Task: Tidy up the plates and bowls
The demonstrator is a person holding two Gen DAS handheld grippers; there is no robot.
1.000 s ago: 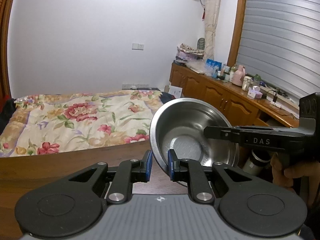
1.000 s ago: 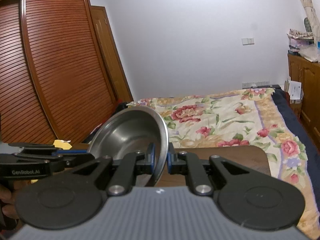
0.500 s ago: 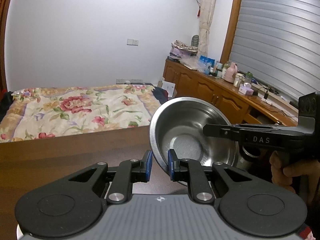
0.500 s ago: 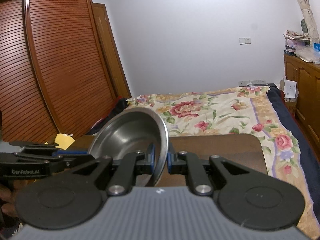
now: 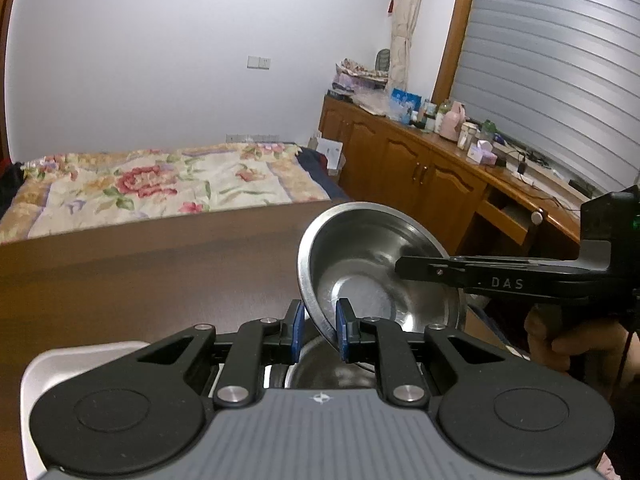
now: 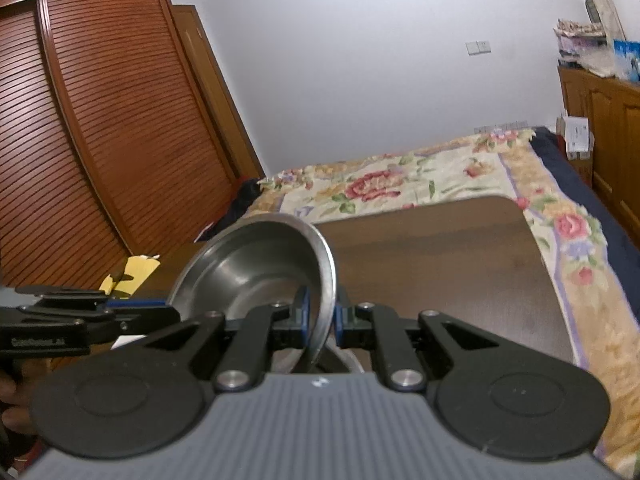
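Currently both your grippers pinch one round stainless-steel bowl (image 5: 374, 276), tilted.
Left gripper (image 5: 318, 330) clamps its near rim; right gripper (image 6: 321, 321) clamps the opposite rim; second steel bowl (image 5: 320, 368) lies directly below.

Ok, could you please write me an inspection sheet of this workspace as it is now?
Surface: brown wooden table.
Job's things: steel bowl, tilted, held above the table; another steel vessel below it, mostly hidden; white tray at near left.
Clutter: yellow paper scrap on the wardrobe side.
Grippers: left tool and right tool each shut on the bowl's rim, on opposite sides.
Cables: black cables on the sideboard, away from the table.
Surroundings: bed with floral cover, louvred wardrobe, sideboard with bottles.
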